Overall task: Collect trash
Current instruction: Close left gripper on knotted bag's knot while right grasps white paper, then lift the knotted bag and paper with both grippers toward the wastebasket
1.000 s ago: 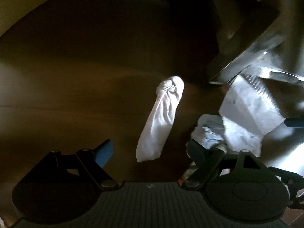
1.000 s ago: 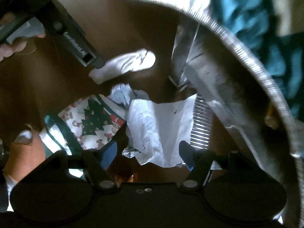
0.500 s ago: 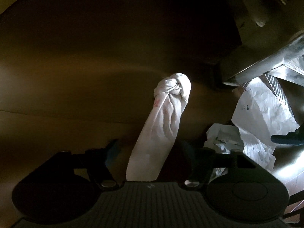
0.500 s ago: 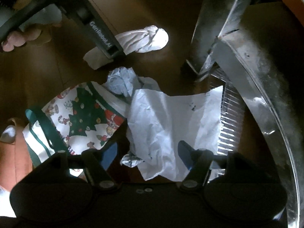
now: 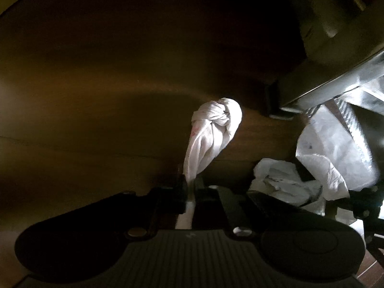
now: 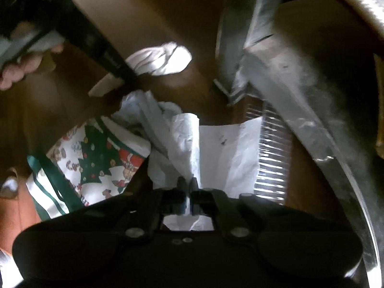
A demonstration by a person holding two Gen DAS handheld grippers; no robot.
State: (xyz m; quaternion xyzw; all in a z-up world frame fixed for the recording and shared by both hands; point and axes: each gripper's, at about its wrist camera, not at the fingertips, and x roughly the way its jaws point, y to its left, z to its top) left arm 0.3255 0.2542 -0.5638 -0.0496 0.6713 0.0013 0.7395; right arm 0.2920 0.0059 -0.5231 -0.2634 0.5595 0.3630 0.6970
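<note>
Knotted white tissue sits w/ its tail end nipped btwn the left gripper fingers; knot end sticks out ahead of the tips, over the brown floor. Can't tell if it's lifted clear or touching.

Crumpled white paper sheet is pinched on one fold by the right gripper, fingers pressed nearly together on it; rest of the sheet fans out ahead and to the right of the tips. Bluish crumpled wad lies just ahead-left of those tips, touching the sheet. Christmas-print bag is left of the fingers, metal chair leg ahead-right.

Risks, as I judge them: left grip is only on the thin tail, so a quick swing could let the tissue slide out. Right has one fold only; the sheet could tear or drag the wad along, or snag the metal frame on the lift.

Pose: both grippers angled down at the floor, close together; left gripper body and the person's hand show up ahead-left in the right view.
</note>
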